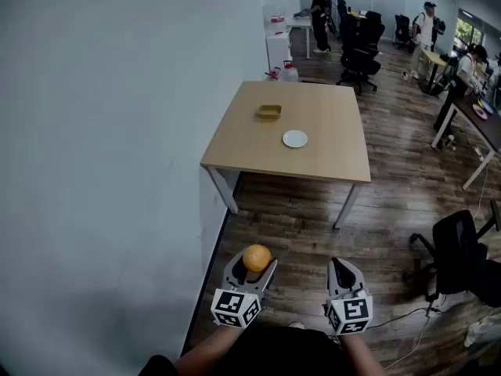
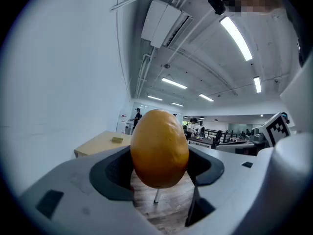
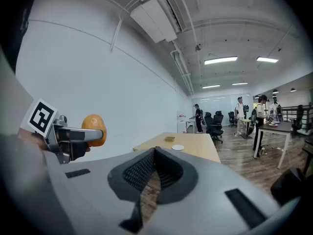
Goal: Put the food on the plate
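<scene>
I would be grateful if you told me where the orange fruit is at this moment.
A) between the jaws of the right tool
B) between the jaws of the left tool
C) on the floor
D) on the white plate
B: the left gripper view shows the orange fruit clamped between the jaws of the left tool, while the white plate lies far ahead on the table and the right tool is shut on nothing.

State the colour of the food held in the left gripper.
The food is orange-yellow; the left gripper view shows it best.
</scene>
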Demonstrator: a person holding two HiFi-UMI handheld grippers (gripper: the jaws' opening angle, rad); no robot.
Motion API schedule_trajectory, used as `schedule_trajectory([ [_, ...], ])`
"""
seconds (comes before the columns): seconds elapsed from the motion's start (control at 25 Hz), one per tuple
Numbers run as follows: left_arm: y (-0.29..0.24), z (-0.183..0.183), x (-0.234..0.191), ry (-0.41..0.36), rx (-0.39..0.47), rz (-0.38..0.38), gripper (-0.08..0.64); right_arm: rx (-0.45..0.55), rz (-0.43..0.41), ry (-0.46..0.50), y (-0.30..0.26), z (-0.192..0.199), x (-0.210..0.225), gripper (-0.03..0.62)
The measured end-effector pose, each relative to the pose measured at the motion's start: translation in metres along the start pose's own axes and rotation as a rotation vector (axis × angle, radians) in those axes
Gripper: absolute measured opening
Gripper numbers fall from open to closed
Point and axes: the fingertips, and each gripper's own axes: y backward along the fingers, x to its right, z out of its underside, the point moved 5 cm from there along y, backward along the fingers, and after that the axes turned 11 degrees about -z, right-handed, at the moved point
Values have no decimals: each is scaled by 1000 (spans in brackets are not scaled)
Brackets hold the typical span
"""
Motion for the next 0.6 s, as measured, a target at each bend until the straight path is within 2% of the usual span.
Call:
schedule_trajectory([
  [0.12, -4, 2, 3, -2, 0, -5, 299, 7, 1, 16, 3, -2, 7, 60],
  [0.32, 1, 10, 1, -3, -4, -44, 299, 29, -28, -27, 14, 5, 15, 60],
  [0.52, -1, 28, 2, 8, -58, -62, 299, 15, -49, -76, 16, 22, 28, 60],
  [0.6, -6, 32, 4, 5, -70, -61, 299, -6, -55, -64, 14, 27, 32, 60],
])
